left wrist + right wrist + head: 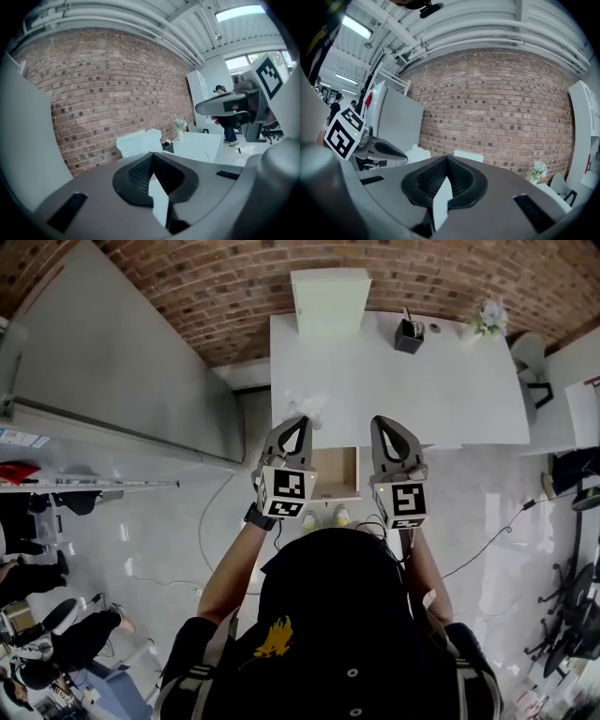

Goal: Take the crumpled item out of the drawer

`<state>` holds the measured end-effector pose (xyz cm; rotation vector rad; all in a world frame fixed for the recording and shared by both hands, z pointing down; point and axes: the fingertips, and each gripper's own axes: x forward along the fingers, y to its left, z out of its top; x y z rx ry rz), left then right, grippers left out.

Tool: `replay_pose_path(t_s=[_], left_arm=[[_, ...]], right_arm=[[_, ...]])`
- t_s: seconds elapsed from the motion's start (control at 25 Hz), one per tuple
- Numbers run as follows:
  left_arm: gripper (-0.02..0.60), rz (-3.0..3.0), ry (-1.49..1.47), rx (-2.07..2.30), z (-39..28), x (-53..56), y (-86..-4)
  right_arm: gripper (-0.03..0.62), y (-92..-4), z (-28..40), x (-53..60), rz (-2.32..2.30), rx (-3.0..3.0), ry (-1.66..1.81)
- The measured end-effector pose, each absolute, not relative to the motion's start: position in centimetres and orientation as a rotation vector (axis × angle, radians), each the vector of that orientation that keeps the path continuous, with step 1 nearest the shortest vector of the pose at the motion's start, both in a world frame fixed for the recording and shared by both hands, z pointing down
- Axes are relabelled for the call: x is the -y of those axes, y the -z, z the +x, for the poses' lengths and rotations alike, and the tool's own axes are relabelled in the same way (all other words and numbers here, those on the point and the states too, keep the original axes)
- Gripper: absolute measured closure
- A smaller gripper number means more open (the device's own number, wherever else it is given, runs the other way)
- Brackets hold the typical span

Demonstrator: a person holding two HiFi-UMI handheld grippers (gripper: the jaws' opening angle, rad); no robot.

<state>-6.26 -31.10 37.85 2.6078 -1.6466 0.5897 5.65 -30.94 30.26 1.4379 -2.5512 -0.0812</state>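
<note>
From the head view, a crumpled white item [306, 408] lies on the front left corner of the white table [441, 390]. Below the table edge the drawer [336, 473] stands pulled out, and its wooden inside looks bare. My left gripper [299, 421] is held up with its tip just beside the crumpled item, jaws shut and nothing between them. My right gripper [383, 423] is raised next to it over the drawer's right side, also shut and empty. In the left gripper view the left gripper [152, 155] has its pads pressed together; likewise the right gripper [446, 160] in the right gripper view.
A white box [330, 298] stands at the table's back edge, with a black pen holder [408, 335] and a small flower vase [489, 317] to its right. A brick wall [225, 287] runs behind. A grey cabinet [112, 371] is at the left, and cables [487, 545] cross the floor.
</note>
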Motion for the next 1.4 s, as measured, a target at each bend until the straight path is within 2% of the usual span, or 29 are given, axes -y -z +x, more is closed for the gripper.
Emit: replay_pose_path(t_s=[0.36,1.4], left_arm=[[0.565,2.780,-0.379,1.785,-6.5,33.3,-26.8],[0.564,2.808,-0.293,1.904,-9.2,31.5,-23.3]], right_arm=[[0.569,-25.5,5.9,32.0,1.476,2.591,0.184],[0.568,-21.9,2.3,29.9,1.381,2.662,0.377]])
